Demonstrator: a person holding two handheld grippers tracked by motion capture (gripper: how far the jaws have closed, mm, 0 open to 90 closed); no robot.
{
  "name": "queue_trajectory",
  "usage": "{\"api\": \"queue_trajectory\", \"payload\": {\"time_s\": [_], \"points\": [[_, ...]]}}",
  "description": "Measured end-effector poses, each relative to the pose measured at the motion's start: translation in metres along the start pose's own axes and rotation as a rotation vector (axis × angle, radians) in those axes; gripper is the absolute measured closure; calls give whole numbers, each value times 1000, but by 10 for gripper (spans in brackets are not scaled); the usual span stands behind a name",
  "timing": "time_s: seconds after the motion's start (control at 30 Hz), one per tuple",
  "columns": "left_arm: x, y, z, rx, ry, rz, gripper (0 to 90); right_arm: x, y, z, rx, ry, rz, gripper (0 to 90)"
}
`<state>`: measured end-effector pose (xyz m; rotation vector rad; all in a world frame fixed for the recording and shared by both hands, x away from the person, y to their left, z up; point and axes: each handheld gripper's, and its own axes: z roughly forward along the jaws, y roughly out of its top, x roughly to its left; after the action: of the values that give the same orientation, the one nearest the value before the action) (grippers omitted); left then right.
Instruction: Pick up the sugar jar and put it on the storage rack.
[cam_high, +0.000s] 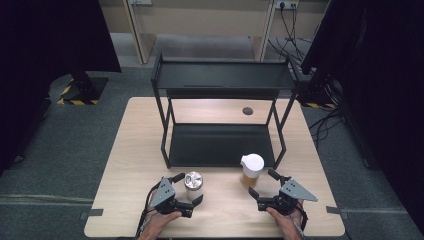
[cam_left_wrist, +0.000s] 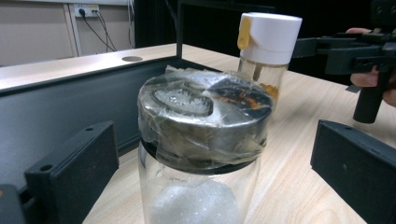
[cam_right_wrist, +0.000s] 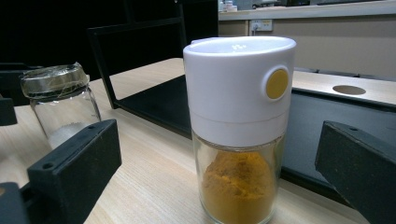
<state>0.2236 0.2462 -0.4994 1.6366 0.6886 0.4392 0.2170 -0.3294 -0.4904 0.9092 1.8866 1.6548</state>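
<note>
Over on the left, the left gripper (cam_high: 186, 191) sits spread wide, its two jaws straddling the glass jar with the foil-wrapped lid (cam_high: 193, 186). In the left gripper view that jar (cam_left_wrist: 203, 154) stands upright right between the jaws, a gap showing on either side, nothing pinched; white crystals lie at its bottom. Just beyond it, ahead of the jaws, runs the black lower shelf of the rack (cam_left_wrist: 56, 107), close behind the jar.

Moving right across the wooden table (cam_high: 135, 150), the two-tier black rack (cam_high: 222, 75) stands straight ahead of both grippers, its front legs planted just past the two containers.

Now the right side: the right gripper (cam_high: 262, 186) is also wide open, empty, jaws either side of the white-capped shaker (cam_high: 251, 169). The right gripper view has that shaker (cam_right_wrist: 239, 126) upright between the jaws, clear of both, orange powder in its glass base and a yellow button on the cap. Off to that gripper's left stands the foil-lidded jar (cam_right_wrist: 60, 102), well apart from the shaker. A round hole in the tabletop (cam_high: 247, 111) lies far ahead, under the rack.
</note>
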Motion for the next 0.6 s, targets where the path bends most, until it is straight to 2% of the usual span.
{"api": "queue_trajectory", "payload": {"time_s": [0.17,0.33,0.4,0.6], "points": [[0,2,6,21,7,0,16,0,0,0,1,4,0,7],[0,5,10,43,11,6,72,0,0,0,1,6,0,6],[1,5,11,48,9,-6,87,0,0,0,-1,6,1,6],[2,7,13,62,4,5,187,-1,0,1,1,10,3,6]]}}
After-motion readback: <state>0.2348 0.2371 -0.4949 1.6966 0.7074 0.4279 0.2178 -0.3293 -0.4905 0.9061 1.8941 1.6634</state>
